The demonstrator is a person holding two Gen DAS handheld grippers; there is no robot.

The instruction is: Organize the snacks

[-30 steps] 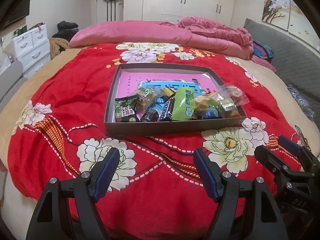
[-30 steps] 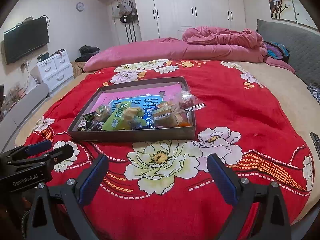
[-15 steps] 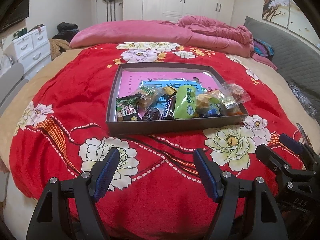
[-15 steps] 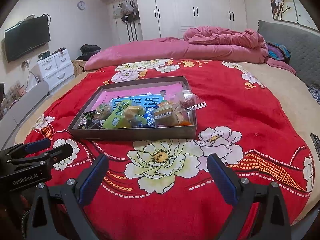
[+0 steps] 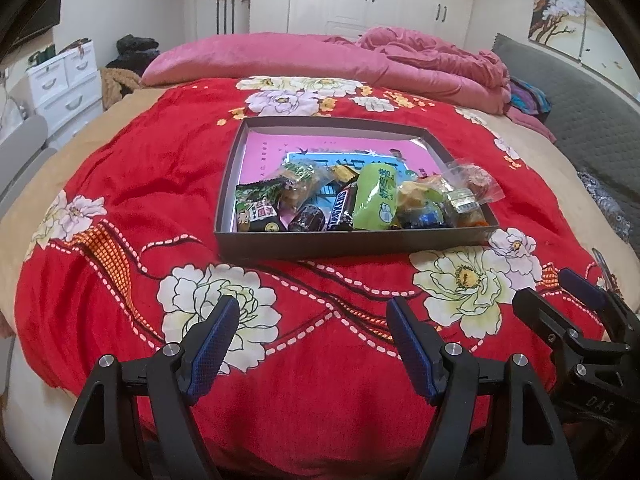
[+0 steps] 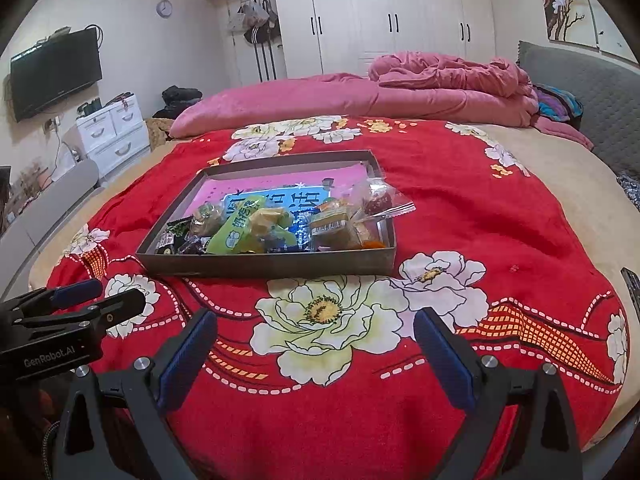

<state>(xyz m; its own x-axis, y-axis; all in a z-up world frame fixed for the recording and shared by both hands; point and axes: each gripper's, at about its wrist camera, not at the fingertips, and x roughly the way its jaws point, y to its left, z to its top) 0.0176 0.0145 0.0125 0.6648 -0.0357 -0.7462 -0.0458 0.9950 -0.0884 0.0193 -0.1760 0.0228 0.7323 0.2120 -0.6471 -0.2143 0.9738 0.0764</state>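
A shallow dark box (image 5: pixel 356 246) (image 6: pixel 264 265) with a pink and blue lining lies on the red flowered blanket. Several wrapped snacks are heaped along its near edge: a green packet (image 5: pixel 376 196) (image 6: pixel 236 228), a Snickers bar (image 5: pixel 342 208), a dark green packet (image 5: pixel 256 204), and clear-wrapped pieces (image 5: pixel 472 182) (image 6: pixel 380 200) at the right corner. My left gripper (image 5: pixel 312 344) is open and empty over the blanket, short of the box. My right gripper (image 6: pixel 316 354) is open and empty, also short of the box, to the right of the left one.
The red blanket (image 5: pixel 152 184) covers a round bed. A pink duvet (image 6: pixel 400 92) is bunched at the far side by a grey headboard (image 6: pixel 580 92). White drawers (image 6: pixel 112 136) and a TV (image 6: pixel 56 72) stand at the left. A dark object (image 6: pixel 632 284) lies at the bed's right edge.
Both grippers have drifted slightly toward the box; it sits a little larger and nearer in both views. Jaws stay open and the snacks have not moved.
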